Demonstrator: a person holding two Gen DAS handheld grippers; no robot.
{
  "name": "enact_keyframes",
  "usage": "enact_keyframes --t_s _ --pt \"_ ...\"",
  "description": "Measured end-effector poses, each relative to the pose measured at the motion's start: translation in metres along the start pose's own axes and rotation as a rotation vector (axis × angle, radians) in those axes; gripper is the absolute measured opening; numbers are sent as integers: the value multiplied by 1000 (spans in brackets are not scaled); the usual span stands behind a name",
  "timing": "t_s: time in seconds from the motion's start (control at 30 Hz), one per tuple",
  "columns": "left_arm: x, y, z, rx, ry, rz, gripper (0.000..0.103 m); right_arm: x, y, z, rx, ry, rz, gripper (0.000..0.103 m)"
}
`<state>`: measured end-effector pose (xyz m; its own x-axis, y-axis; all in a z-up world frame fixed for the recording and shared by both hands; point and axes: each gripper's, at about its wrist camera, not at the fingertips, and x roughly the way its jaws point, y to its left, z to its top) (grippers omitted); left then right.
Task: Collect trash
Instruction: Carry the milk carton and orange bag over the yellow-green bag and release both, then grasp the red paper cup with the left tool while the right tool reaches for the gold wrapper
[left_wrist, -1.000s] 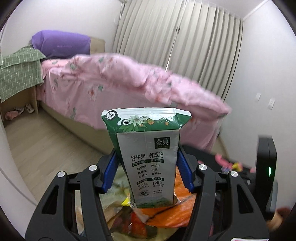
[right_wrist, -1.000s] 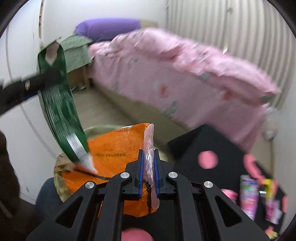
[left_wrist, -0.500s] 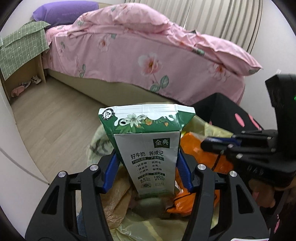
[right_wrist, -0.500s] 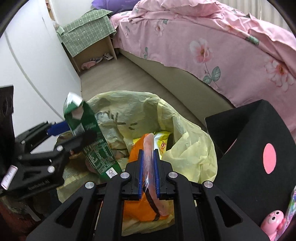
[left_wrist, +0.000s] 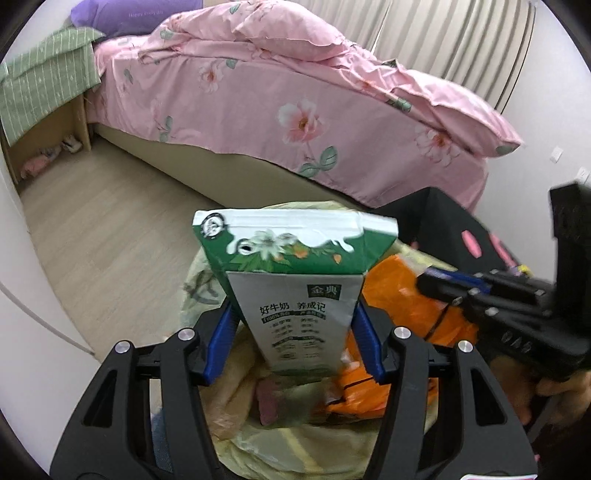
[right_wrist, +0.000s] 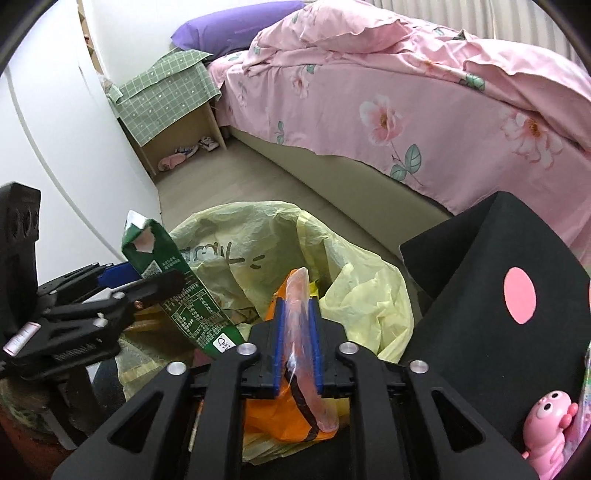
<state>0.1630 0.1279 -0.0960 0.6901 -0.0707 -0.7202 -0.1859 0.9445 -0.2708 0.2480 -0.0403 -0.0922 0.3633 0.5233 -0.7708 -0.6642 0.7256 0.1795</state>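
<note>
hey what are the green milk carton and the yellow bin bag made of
The milk carton looks like coated paperboard with a smooth printed skin: sharp folded creases, flattened top seam. The bin bag looks like thin matte plastic film: pale, slightly see-through, crumpled into soft wrinkles.

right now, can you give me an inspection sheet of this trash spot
surface: wood floor, bare where seen
job's things: green milk carton upright above the yellow trash bag; orange wrapper over the bag's mouth
clutter: pink toy by the black box
grippers: left gripper jaws clamp the carton's sides; right gripper jaws opening, wrapper between them
cables: nothing seen
surroundings: bed with pink floral cover, curtains, green-clothed stand
</note>
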Motion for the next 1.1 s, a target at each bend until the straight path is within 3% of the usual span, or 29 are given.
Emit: enact_keyframes --t_s 0.07,0.13,0.23,0.43,0.6,0.73,0.83,0.9,1.1 --pt "-3 -1 3 -12 9 -27 66 -7 -2 -2 20 -17 -7 40" --pt "-9 -3 5 6 -14 12 75 -15 -4 -2 31 -41 -16 42" --pt "-20 -5 7 3 -45 36 75 -34 -8 -5 44 -71 -47 42" --pt "-49 -14 15 -20 -122 3 75 -86 -19 -28 49 -128 -122 42" --pt "-67 -51 12 55 -162 -65 75 -136 -35 -63 77 -182 -205 42" --pt "-75 -91 1 127 -167 -161 76 -182 -53 -98 108 -225 -297 44" --pt "-75 -127 -10 204 -160 -251 76 -218 -71 -128 141 -266 -367 58" --pt "-69 -151 -17 249 -110 -326 77 -239 -82 -149 151 -293 -418 58" --pt "-52 -211 -45 378 -14 -397 77 -288 -120 -223 256 -273 -557 58"
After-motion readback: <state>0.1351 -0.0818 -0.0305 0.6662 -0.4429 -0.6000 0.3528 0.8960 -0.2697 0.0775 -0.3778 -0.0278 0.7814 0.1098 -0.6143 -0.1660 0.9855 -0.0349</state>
